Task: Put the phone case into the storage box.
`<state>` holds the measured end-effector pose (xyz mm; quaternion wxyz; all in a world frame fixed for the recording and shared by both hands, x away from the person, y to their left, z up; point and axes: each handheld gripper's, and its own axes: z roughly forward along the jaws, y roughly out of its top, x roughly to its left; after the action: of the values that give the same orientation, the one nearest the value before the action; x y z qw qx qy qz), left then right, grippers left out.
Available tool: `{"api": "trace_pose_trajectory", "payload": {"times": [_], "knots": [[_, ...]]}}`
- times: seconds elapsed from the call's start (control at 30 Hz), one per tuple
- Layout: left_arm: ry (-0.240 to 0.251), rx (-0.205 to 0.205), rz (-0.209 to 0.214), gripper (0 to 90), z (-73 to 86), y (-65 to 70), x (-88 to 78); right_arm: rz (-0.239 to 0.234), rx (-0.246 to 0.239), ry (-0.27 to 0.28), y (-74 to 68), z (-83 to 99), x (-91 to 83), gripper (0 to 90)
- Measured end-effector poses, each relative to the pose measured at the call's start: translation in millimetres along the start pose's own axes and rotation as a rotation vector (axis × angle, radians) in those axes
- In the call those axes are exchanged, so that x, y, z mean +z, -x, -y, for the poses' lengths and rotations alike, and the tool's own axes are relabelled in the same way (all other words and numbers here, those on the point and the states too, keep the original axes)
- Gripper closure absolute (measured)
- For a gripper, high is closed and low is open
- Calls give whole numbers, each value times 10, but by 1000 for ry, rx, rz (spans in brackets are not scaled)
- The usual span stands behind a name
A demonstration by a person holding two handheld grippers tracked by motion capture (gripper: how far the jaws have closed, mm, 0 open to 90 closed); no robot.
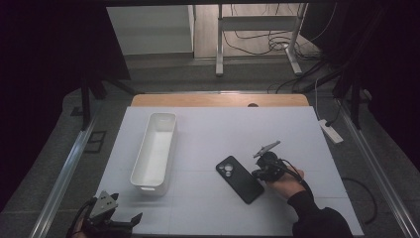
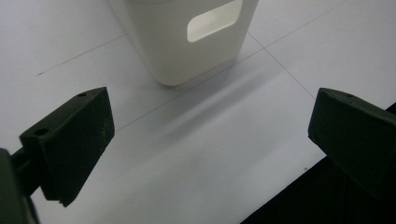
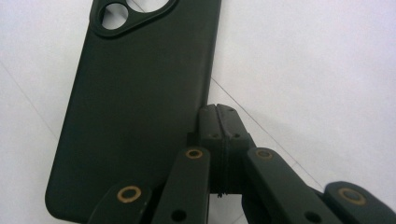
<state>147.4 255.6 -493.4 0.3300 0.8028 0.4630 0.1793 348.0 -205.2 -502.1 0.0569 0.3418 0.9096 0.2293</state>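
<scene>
Lying diagonally — phone case (image 1: 239,179)

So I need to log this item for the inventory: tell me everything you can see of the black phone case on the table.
The black phone case looks like matte, soft plastic or rubber, with rounded corners and a raised camera surround holding round cutouts at its far-left end. It lies flat, back up, diagonally on the white table, right of the white bin. The right claw, jaws shut with nothing between them, sits at its long right edge; actual contact can't be confirmed.

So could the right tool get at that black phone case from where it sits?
Probably yes: the right tool sits shut right at the edge of the black phone case, nothing between them. It would need to open first.
</scene>
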Motion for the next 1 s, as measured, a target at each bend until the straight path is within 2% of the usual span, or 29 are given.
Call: {"api": "trace_pose_trajectory", "payload": {"times": [0.1,0.27,0.37,0.47,0.53,0.63,0.67,0.73,0.83,0.93,1.0], "knots": [[0,0,0,11,0,0,0,14,-5,21,-10,-3,-60,891],[-4,3,0,11,-3,2,0,40,-12,63,-40,-1,-211,816],[-5,4,-1,11,-3,4,2,32,-18,72,-78,-4,-270,742],[-5,5,-1,12,-3,5,2,53,-25,83,-116,-3,-310,638],[-5,5,-1,12,-3,5,3,57,-24,86,-124,-3,-323,614],[-5,5,0,11,-3,5,3,60,-13,98,-152,8,-383,471],[-5,5,0,11,-3,5,2,60,-13,98,-152,8,-383,471],[-5,6,-1,11,-3,6,3,61,-2,93,-174,28,-410,388],[-7,7,-2,11,-4,8,5,59,-4,97,-190,44,-434,329],[-8,8,-4,11,-5,10,7,45,18,96,-201,42,-437,168],[-8,8,-4,12,-5,10,7,39,51,98,-199,34,-420,48]]}}
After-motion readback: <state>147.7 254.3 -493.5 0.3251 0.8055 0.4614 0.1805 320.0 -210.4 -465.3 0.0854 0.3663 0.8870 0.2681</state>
